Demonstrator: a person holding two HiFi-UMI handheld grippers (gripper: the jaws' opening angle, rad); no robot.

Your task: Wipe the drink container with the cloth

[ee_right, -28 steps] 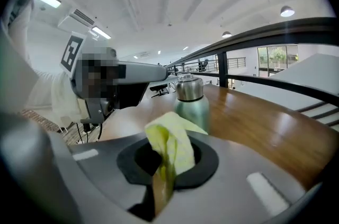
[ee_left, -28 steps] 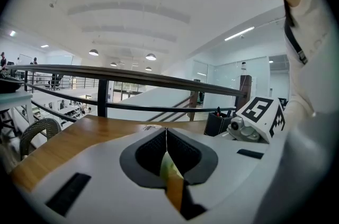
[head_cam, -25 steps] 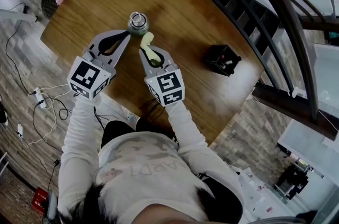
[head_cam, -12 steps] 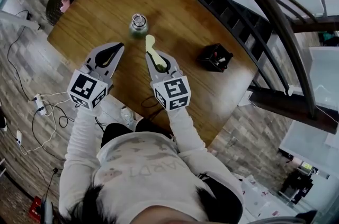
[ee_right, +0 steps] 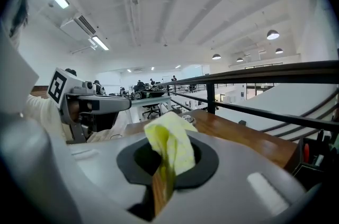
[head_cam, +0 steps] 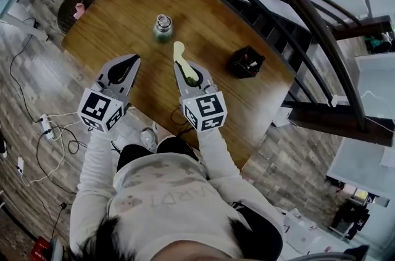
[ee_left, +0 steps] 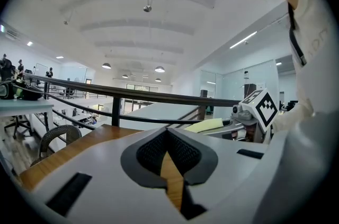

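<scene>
My right claw (head_cam: pixel 183 65) pinches the cloth (head_cam: pixel 179 51); left claw (head_cam: pixel 133 60) is pressed together, empty. Bottle (head_cam: pixel 163 28) stands apart at 11 o'clock. Wiping seems not begun; next the cloth must reach it.

Both arms, in white sleeves, reach forward from the torso, with the grippers held side by side and apart on the person's side of the glass drink bottle (head_cam: pixel 163 27). The left gripper (head_cam: pixel 134 58) (ee_left: pixel 167 132) points toward the bottle from its near left and does not touch it; its jaws are closed together with nothing between them. The right gripper (head_cam: pixel 179 63) (ee_right: pixel 165 150) points past the bottle's right side, its jaws clamped on a yellow cloth (head_cam: pixel 180 51) (ee_right: pixel 172 146) that sticks out beyond their tips.
</scene>
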